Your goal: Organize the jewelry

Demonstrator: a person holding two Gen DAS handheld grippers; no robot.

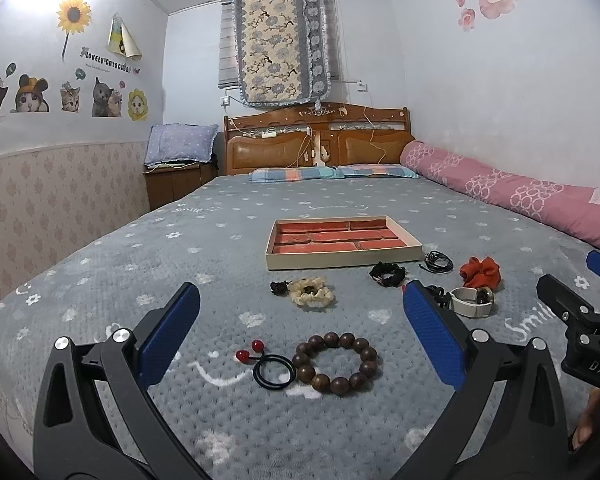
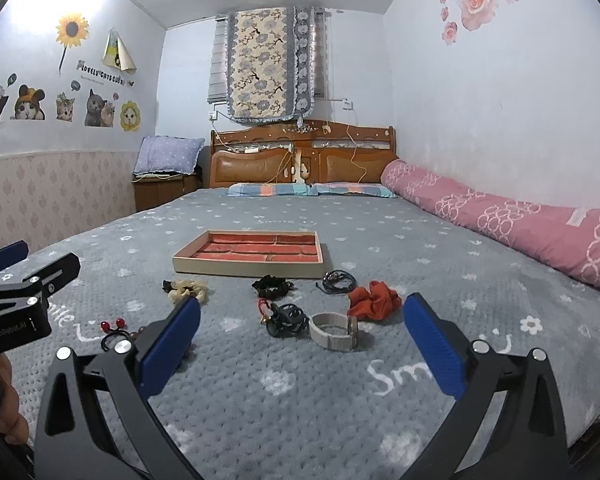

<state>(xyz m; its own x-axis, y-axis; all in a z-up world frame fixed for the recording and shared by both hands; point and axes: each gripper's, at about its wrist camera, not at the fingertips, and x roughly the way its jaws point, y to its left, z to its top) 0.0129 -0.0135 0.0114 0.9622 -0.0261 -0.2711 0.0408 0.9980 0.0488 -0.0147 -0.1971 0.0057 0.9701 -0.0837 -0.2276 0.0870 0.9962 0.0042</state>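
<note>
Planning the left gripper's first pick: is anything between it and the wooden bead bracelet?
Nothing visible. The left gripper is open, and the wooden bead bracelet lies just ahead between its fingers, beside a black hair tie.

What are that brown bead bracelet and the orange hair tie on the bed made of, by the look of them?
The bead bracelet looks like polished dark wood: round brown beads with a soft sheen, though resin is possible. The orange hair tie looks like gathered fabric, matte and crumpled into soft folds. The tray behind seems to be cardboard with a red lining.

Wooden bead bracelet (image 2: 137, 334) mostly hidden behind right tongs' left finger (image 2: 168, 350); small red trinket (image 2: 262, 307) indistinct.
</note>
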